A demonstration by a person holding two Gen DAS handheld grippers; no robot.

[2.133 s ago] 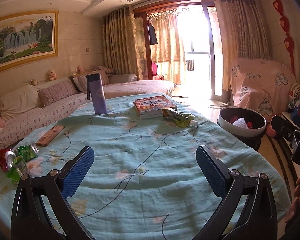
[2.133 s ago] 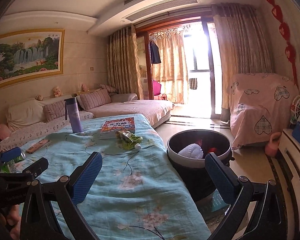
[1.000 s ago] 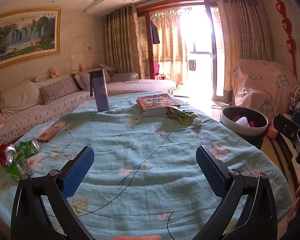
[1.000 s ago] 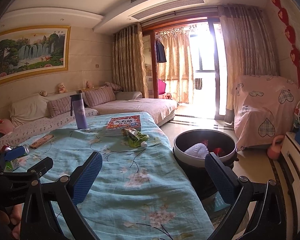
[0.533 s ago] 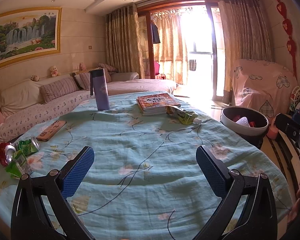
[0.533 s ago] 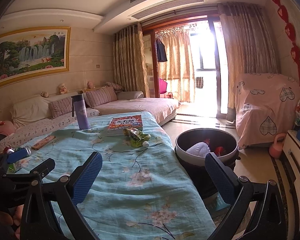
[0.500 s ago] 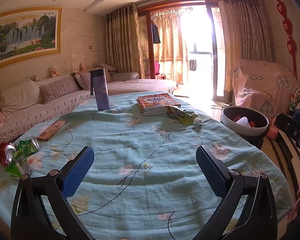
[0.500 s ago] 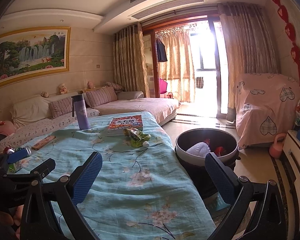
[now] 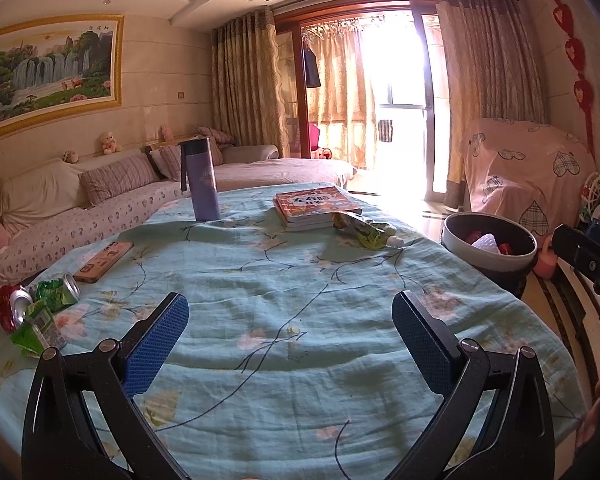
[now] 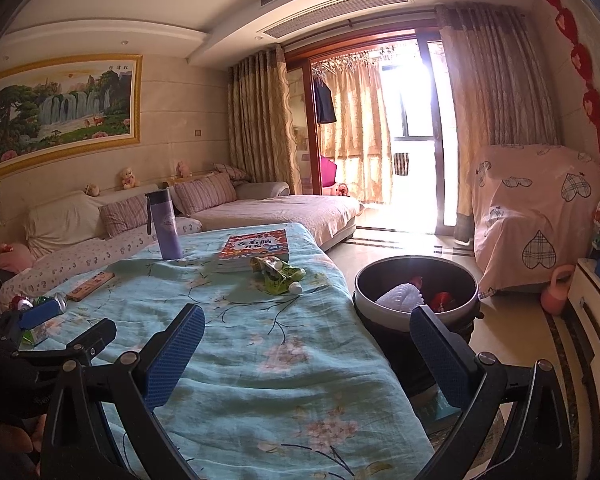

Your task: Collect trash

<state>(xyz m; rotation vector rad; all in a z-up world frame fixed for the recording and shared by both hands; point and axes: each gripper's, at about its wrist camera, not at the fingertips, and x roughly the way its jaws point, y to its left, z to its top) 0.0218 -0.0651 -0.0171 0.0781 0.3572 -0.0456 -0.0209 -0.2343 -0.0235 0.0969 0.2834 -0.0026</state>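
Both tools hang above the near end of the table, touching nothing. The left gripper (image 9: 290,334) has its blue pads spread wide over bare cloth, and the right gripper (image 10: 306,346) is just as wide, straddling the table's right edge. The trash lies apart: a green pouch (image 9: 366,230) just beside the books (image 9: 314,206) at the far right, and crushed cans (image 9: 34,306) with a green carton (image 9: 34,330) at the near left edge. The trash bin (image 10: 416,300) stands on the floor just off the right edge. The middle of the tablecloth (image 9: 284,280) lies open between them.
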